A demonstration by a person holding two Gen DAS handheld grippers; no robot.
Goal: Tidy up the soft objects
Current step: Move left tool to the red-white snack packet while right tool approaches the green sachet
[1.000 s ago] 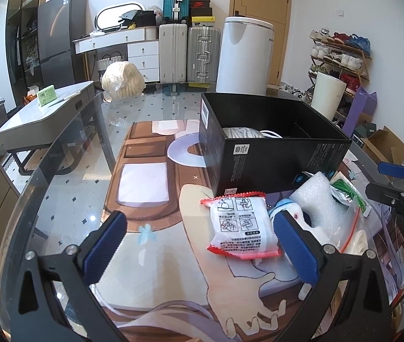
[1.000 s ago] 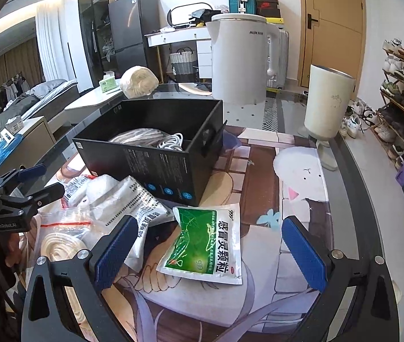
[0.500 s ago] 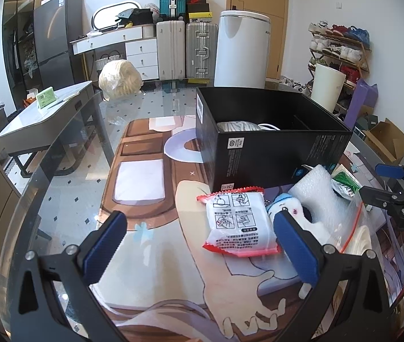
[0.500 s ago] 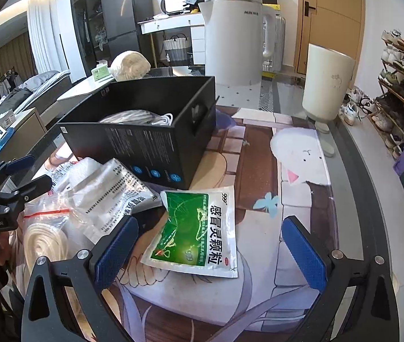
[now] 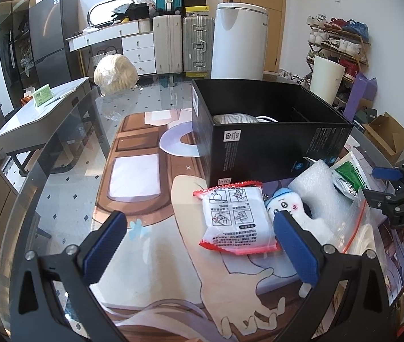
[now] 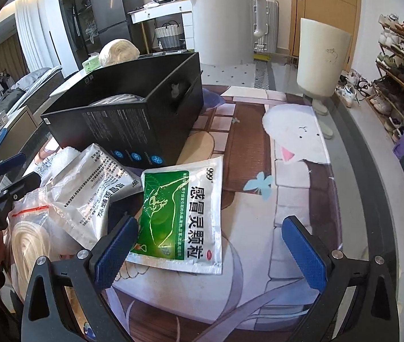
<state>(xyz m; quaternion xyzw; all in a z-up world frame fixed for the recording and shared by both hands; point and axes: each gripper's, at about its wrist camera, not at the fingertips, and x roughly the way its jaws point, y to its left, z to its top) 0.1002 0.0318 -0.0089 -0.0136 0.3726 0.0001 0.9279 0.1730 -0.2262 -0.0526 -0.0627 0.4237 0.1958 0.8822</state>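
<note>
Tongs both gape wide and empty: my left tongs (image 5: pixel 199 242) hover by the red-edged packet (image 5: pixel 237 221), my right tongs (image 6: pixel 211 245) over the green sachet (image 6: pixel 183 216) on the tabletop (image 6: pixel 296 205) beside the black box (image 6: pixel 133 125)

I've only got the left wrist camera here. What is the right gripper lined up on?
Observer: The right gripper is open, with a green sachet lying flat on the mat between its fingers, nearer the left one.
Operator: Anything right next to that sachet?
Observer: A silver packet lies close beside it on the left. I cannot tell whether they overlap.
Operator: Is the box end on that side plain?
Observer: No, the black box has a handle cutout in that end wall.
</note>
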